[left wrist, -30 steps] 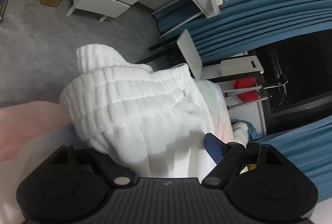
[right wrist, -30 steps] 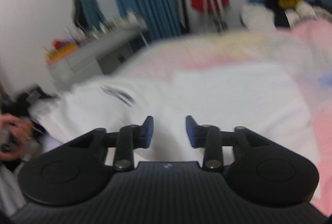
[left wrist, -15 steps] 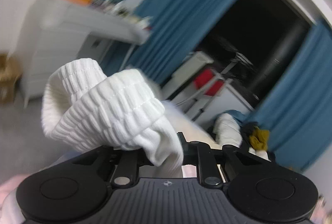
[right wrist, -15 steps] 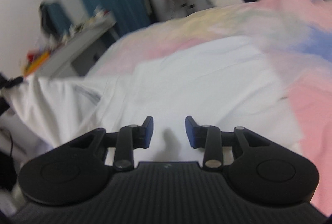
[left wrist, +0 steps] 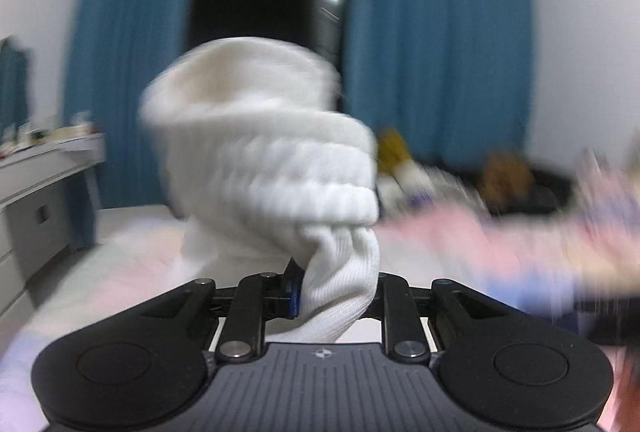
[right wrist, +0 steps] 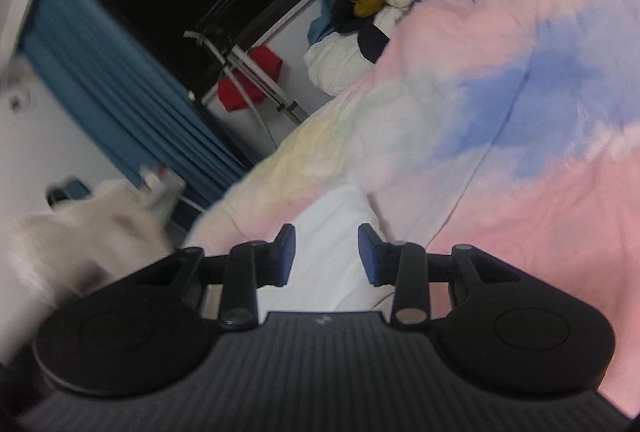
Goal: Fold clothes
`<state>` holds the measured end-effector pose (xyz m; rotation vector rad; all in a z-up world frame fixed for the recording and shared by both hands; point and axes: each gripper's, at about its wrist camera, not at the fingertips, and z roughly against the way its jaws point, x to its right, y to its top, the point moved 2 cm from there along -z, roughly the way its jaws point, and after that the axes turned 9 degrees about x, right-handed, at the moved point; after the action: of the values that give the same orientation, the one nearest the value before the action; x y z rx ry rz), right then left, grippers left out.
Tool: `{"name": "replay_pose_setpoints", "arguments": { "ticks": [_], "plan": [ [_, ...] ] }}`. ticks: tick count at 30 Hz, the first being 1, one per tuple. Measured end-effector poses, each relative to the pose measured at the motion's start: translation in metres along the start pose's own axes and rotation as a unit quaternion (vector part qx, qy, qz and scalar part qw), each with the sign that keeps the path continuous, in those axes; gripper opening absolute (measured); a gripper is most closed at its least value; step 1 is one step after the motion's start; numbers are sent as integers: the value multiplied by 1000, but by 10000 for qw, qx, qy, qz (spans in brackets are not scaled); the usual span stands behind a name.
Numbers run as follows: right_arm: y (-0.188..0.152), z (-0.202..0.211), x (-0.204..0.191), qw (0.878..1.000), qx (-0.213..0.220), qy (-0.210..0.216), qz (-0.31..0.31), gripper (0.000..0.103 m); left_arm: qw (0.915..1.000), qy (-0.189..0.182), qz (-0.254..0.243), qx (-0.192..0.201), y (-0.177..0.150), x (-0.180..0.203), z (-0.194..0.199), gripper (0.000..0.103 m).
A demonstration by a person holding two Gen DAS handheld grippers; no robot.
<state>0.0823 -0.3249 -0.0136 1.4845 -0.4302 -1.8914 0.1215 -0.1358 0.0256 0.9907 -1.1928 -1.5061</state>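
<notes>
1. Left hand-held gripper (left wrist: 334, 288): we have it pinching a bunch of the white ribbed garment (left wrist: 264, 159). The knit is wadded between the jaws and lifted above the bed (left wrist: 120, 272), its ribbed hem bulging up ahead of the camera. The picture is blurred.

2. Right hand-held gripper (right wrist: 326, 256): fingers spread, nothing between them. It hangs low over the bed, pointing along a flat white part of the cloth (right wrist: 332, 228) that lies on the pastel bedspread (right wrist: 520, 151).

3. Where the garment is: partly flat on the bed under our right hand-held gripper, partly in the air. In the right wrist view a blurred white mass (right wrist: 84, 232) shows off the bed's near edge, toward the blue curtains (right wrist: 132, 91). We judge it the raised end, but cannot confirm.

4. Progress, as we read it: early to middle. One end is gripped and lifted; no finished fold shows, no creased edges, no stacked layers.

5. Left to do: lay the lifted end over the flat part on the bed, square it, then repeat folds until compact.

6. A heap of other clothes (right wrist: 372, 3) lies at the far end of the bed, unfolded, well apart from our work.
</notes>
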Motion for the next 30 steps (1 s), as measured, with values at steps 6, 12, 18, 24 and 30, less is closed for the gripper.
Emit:
{"name": "replay_pose_setpoints", "arguments": {
  "ticks": [6, 12, 18, 24, 30],
  "plan": [
    [4, -14, 24, 9973, -341, 210, -615, 38, 9892, -436, -1073, -899, -74, 74, -37, 23],
    [1, -27, 24, 9946, -643, 447, -681, 38, 9844, -627, -1315, -986, -81, 69, -38, 40],
    [-8, -34, 7, 9937, -918, 603, -222, 38, 9819, -678, -1314, -1181, -100, 23, 9, 48],
    [-16, -41, 4, 9949, -934, -5, 379, 38, 9828, -660, -1232, -1209, -107, 11, 42, 48],
    [-34, -64, -2, 9891, -1159, 134, 899, 39, 9841, -741, -1020, -1248, -113, 3, 46, 47]
  ]
}}
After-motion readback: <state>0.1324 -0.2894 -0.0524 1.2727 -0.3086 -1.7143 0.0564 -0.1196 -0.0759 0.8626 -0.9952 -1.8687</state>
